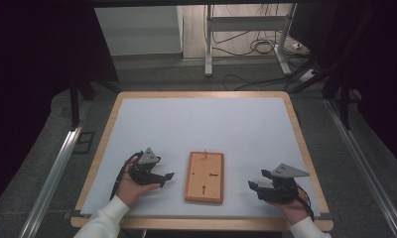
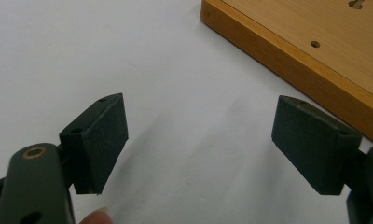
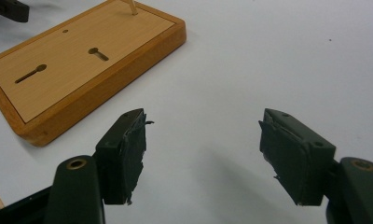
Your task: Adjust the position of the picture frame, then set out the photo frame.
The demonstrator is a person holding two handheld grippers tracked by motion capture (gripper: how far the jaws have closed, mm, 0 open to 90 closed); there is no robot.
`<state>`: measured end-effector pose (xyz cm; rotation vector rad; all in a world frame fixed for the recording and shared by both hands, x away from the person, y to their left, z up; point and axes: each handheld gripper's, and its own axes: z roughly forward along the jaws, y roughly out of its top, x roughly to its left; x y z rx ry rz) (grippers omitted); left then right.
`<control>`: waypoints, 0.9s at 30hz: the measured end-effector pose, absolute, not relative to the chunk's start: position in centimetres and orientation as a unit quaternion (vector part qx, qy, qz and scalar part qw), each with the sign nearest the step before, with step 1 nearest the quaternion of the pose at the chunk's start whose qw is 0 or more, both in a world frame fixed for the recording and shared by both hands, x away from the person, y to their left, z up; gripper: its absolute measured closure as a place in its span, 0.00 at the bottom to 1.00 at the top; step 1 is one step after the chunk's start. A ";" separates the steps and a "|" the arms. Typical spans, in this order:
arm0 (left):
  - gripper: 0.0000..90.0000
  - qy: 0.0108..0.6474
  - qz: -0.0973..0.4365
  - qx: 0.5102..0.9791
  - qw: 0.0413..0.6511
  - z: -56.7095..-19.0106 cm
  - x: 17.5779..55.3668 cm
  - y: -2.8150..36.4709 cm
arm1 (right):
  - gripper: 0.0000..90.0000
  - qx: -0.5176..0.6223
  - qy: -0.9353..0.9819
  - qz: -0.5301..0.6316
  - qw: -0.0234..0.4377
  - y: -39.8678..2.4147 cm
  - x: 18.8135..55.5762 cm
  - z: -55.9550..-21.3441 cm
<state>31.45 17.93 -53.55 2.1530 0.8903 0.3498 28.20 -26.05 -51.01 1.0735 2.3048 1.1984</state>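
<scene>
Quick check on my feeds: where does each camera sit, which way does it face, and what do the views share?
High view: above the near edge, looking forward and down at the white table; forearms, left hand-held gripper and right hand-held gripper show.
Left gripper view: rides the left hand-held gripper, facing the wooden board; open jaws and a fingertip show.
Right gripper view: rides the right hand-held gripper, facing the board; open jaws show.
Shared: all show the board.
</scene>
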 end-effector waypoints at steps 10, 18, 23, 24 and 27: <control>0.24 0.346 0.138 0.842 0.390 -53.3 31.3 18.0 | 0.34 0.380 0.816 0.403 0.165 -25.6 28.4 -51.2; 0.25 0.326 0.150 0.839 0.410 -52.2 31.2 17.4 | 0.34 0.377 0.816 0.410 0.157 -25.4 28.7 -51.1; 0.25 0.320 0.147 0.836 0.421 -51.6 31.7 16.6 | 0.34 0.375 0.816 0.410 0.159 -25.5 28.5 -50.8; 0.25 0.319 0.145 0.836 0.423 -51.4 31.7 16.4 | 0.34 0.376 0.814 0.412 0.160 -25.6 28.5 -50.7; 0.25 0.313 0.146 0.835 0.428 -51.2 31.7 16.0 | 0.34 0.376 0.811 0.417 0.164 -25.7 28.4 -50.4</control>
